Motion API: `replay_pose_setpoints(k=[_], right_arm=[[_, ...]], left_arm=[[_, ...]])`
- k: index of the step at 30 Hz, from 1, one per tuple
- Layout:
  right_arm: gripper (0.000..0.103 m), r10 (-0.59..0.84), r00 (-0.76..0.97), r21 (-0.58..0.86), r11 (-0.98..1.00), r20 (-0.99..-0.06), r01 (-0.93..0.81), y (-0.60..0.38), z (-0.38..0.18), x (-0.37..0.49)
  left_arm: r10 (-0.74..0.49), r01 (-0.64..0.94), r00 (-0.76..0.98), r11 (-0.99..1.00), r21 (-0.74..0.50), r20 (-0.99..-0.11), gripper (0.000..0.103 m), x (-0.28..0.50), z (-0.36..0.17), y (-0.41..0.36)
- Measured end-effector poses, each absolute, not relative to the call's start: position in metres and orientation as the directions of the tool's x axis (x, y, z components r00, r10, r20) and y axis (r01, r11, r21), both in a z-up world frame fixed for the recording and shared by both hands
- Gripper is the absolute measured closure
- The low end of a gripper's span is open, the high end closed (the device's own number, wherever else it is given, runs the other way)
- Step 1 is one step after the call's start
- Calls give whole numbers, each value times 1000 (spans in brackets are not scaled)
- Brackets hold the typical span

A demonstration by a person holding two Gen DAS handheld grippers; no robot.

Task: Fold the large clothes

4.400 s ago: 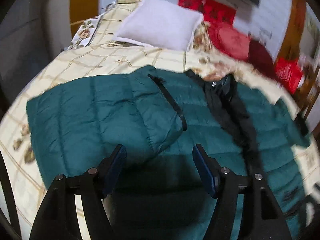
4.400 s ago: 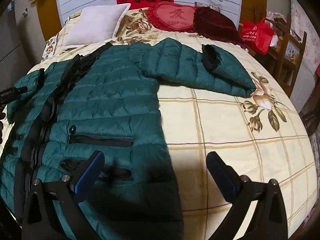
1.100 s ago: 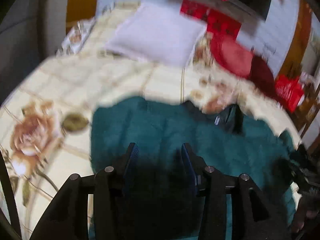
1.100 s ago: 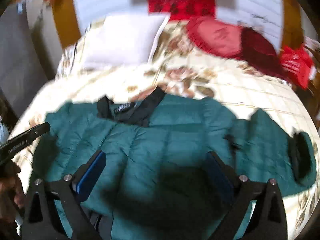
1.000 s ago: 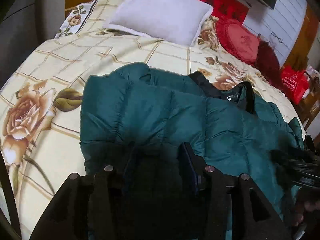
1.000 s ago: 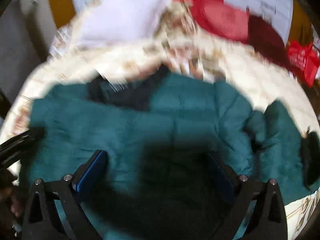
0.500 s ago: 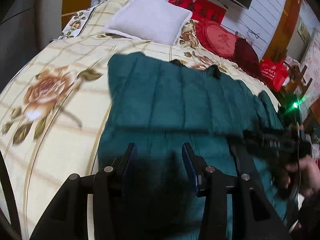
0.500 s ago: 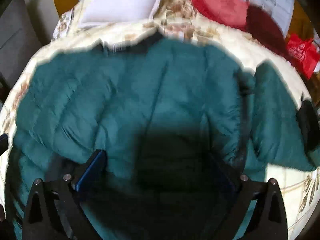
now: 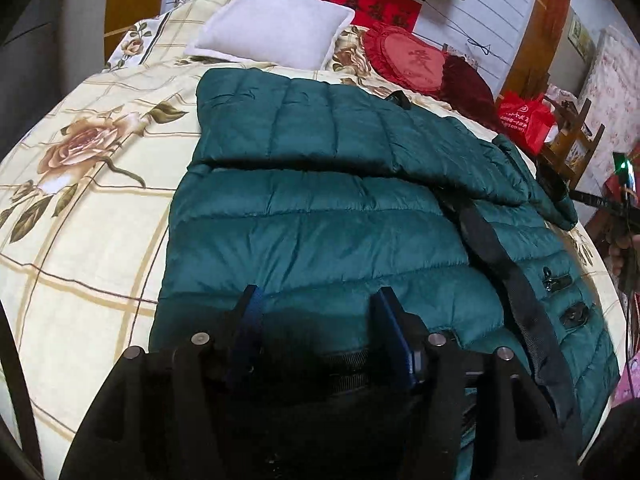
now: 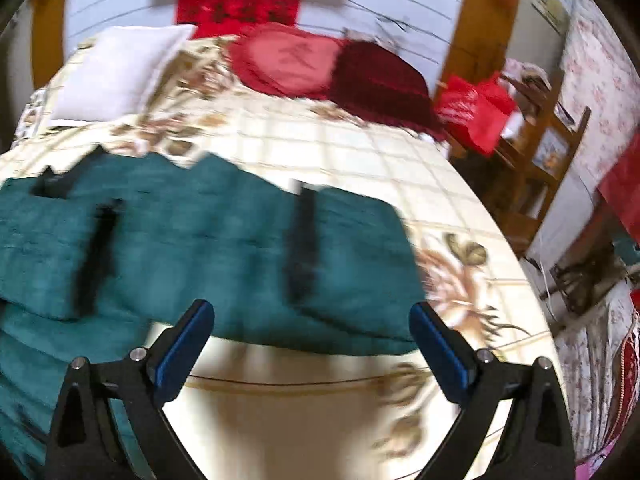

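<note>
A teal puffer jacket lies on the bed, its left side folded over the body and a black zipper band running down the right. My left gripper hovers low over the near hem with its jaws opening; fabric lies under the gap and the pads do not press it. In the blurred right wrist view the jacket's sleeve with its black cuff stretches across. My right gripper stands wide open over bare sheet just in front of that sleeve, holding nothing. It also shows at the right edge as the right gripper.
The bed has a cream floral sheet. At its head lie a white pillow, a red heart cushion and a dark red cushion. A red bag and a wooden chair stand beside the bed's right side.
The jacket's left part has gone from bunched to lying flat over the body, and my left jaws have widened. My right gripper swung right, off the jacket's back to the sheet by the sleeve.
</note>
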State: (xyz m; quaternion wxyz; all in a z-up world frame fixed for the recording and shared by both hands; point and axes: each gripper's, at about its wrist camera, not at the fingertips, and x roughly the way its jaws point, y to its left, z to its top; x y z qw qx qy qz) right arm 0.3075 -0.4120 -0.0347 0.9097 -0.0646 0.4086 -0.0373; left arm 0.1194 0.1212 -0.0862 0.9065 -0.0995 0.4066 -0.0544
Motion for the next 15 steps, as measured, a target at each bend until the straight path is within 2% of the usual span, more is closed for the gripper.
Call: replay_pose_setpoints(k=[4,7,9,11,14,15], right_arm=[[3,-82,618,-170,982,-782,-85,-419,-51,320],[4,-144,584,-260,958,-799,-119,-410,-70,333],[5,-129,580,-251,958,-804,-136,-406,-78,341],[9,-158,593,-284,951,-789,-124,-402,-82,346],[22,-162,621,-258,964,-766,-67,-405,-79,354],[29,-162,631,-246,968,-759,-47,-407,-77,355]], left_arm=[[-158,28,657,982,-186,-737,57,119,-87,113],[-155,32,655,984,-177,-740,55,120,-88,111],[-156,33,654,983,-178,-740,54,120,-88,110],[-157,34,654,983,-178,-740,53,119,-88,111],[-156,36,652,984,-175,-742,52,119,-88,110],[-156,36,652,984,-175,-742,52,119,-88,109]])
